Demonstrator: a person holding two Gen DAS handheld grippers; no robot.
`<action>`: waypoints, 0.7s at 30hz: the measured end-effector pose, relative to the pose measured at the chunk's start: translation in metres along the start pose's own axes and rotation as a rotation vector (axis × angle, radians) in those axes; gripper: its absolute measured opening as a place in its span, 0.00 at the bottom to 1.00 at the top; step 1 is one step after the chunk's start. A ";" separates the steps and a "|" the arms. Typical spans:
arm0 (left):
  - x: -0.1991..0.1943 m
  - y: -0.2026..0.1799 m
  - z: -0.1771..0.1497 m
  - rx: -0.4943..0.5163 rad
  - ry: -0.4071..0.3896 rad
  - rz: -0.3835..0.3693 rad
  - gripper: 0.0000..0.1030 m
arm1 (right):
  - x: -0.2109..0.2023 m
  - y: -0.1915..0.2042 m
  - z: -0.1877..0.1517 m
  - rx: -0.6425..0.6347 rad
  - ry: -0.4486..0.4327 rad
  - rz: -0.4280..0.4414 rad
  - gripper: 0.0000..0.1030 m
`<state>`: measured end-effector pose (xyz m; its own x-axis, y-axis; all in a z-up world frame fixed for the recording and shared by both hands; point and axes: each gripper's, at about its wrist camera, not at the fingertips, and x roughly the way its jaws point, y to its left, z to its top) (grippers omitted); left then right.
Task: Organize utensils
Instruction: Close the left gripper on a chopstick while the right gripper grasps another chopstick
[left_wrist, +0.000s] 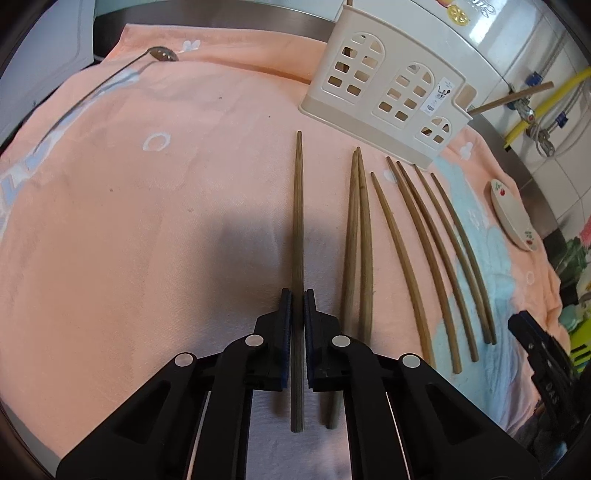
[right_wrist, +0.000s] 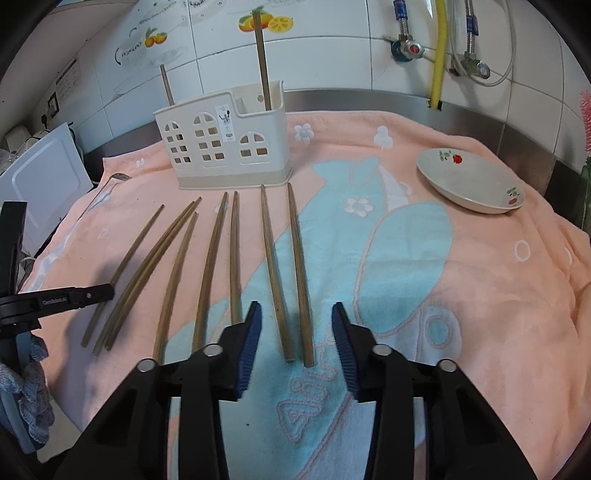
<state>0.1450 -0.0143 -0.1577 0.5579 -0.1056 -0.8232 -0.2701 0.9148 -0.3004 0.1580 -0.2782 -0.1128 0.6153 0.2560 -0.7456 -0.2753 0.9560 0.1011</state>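
One readable label, "GenRobot.AI", marks the left hand-held gripper.

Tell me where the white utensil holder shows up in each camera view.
Left wrist view: utensil holder sits upper right, seen at an angle, beyond the chopstick tips.
Right wrist view: it stands upper centre-left, facing the camera.
Shared landmark: the flowered bowl on the towel.

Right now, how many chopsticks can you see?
10. Eight lie on the towel: the leftmost chopstick pinched by the left tongs, seven beside it. Two stand in the holder. More may hide inside.
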 end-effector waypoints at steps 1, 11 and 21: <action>0.000 0.001 0.001 0.003 0.000 0.004 0.05 | 0.002 -0.001 0.000 0.003 0.004 0.003 0.31; 0.000 0.007 0.005 0.061 0.021 -0.003 0.06 | 0.032 -0.006 0.006 0.005 0.059 0.003 0.15; -0.002 0.008 0.001 0.075 0.025 -0.025 0.06 | 0.049 0.001 0.009 -0.044 0.092 -0.016 0.11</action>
<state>0.1430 -0.0066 -0.1578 0.5434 -0.1376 -0.8281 -0.1962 0.9383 -0.2847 0.1943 -0.2637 -0.1432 0.5498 0.2250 -0.8044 -0.2994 0.9521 0.0616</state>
